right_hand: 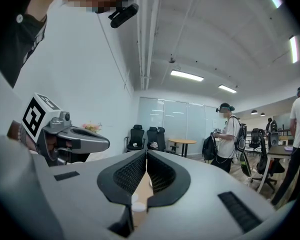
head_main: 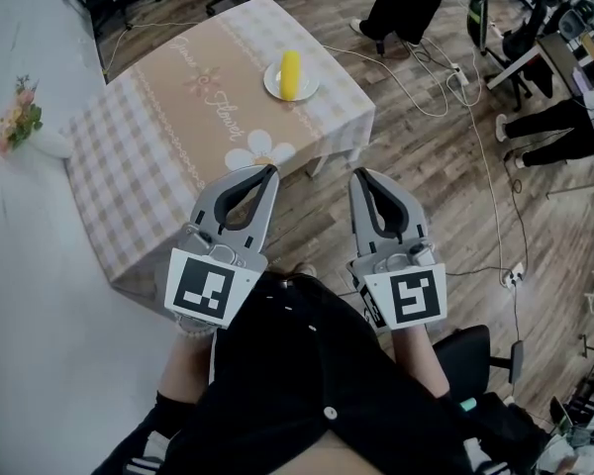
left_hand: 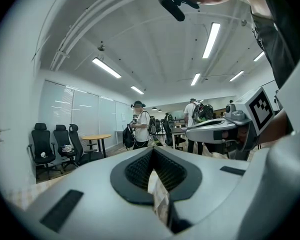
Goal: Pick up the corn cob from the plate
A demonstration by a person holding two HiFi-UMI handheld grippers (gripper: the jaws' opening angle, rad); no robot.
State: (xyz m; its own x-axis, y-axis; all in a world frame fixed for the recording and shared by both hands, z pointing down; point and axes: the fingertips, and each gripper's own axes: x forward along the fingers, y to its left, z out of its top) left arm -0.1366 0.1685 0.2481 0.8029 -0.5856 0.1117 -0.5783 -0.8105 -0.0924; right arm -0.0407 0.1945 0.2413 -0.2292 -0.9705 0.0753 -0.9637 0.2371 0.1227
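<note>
A yellow corn cob lies on a small white plate near the far right corner of a table with a checked cloth. My left gripper and my right gripper are held side by side over the wooden floor, short of the table's near corner and well away from the plate. Both point level toward it. In the left gripper view the jaws meet with nothing between them. The right gripper is shut and empty too. Neither gripper view shows the cob.
A small bunch of flowers stands left of the table. Cables trail over the wooden floor on the right. A person in black stands beyond the table. Office chairs and a round table fill the far room.
</note>
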